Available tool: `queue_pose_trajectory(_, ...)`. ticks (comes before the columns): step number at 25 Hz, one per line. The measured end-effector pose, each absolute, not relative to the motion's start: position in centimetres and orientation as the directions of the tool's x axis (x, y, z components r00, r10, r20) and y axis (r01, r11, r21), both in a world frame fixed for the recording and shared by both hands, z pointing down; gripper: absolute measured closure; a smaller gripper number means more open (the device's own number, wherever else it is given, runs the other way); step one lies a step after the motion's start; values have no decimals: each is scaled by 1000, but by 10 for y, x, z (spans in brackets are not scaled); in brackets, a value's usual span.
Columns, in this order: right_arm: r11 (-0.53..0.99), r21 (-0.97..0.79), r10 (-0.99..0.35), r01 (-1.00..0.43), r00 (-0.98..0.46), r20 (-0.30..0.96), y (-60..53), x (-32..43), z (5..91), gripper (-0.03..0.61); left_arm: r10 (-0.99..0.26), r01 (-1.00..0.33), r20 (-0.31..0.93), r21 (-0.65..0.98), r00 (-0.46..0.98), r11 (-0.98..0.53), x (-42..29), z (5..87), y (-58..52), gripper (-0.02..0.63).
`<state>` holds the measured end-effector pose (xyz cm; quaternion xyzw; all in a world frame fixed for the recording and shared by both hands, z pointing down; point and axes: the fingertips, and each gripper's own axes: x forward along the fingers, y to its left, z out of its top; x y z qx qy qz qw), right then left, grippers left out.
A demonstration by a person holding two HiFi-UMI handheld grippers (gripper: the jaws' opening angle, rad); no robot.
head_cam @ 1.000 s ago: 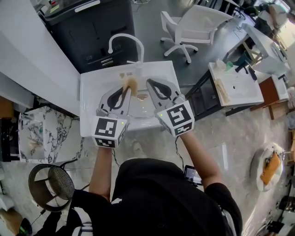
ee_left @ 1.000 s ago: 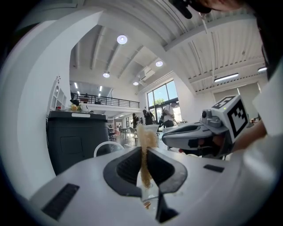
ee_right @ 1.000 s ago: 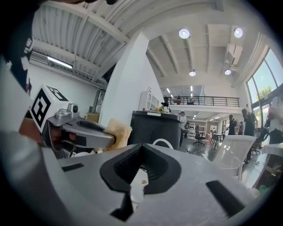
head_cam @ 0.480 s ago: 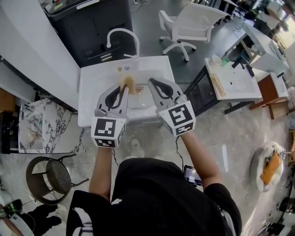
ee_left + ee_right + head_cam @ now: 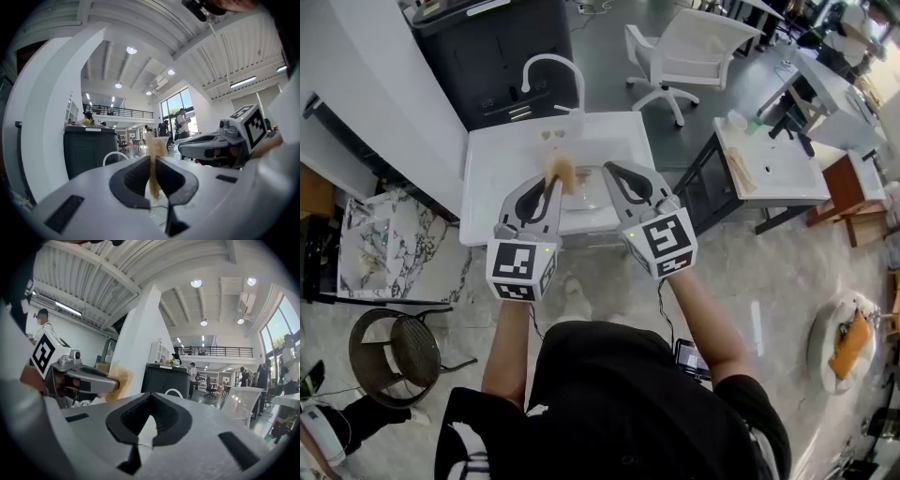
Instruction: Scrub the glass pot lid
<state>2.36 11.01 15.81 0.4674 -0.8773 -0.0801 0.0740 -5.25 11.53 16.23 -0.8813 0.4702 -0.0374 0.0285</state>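
Within left hand-held gripper (image 5: 153, 164), sponge (image 5: 155, 145)

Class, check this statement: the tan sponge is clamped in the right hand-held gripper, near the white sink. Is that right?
Not quite. The tan sponge is clamped in the left hand-held gripper, not the right one, near the white sink. The left gripper view shows it pinched between that gripper's jaws.

Readable text: none in any view.
Left marker cube (image 5: 523, 267): square code pattern, no letters.
Right marker cube (image 5: 664, 242): likewise.
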Motion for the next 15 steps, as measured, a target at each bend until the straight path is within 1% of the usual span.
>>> queue_pose_trajectory(6, 546, 213, -833, -810, -552, 36, 130, 34, 156, 581, -830, -826, 9, -86, 558, -556, -44, 154, 137, 591)
queue_pose_trajectory(15, 552, 228, -829, -802, -558, 44, 148, 48, 161, 580, -838, -834, 5, -92, 546, -544, -34, 156, 156, 591)
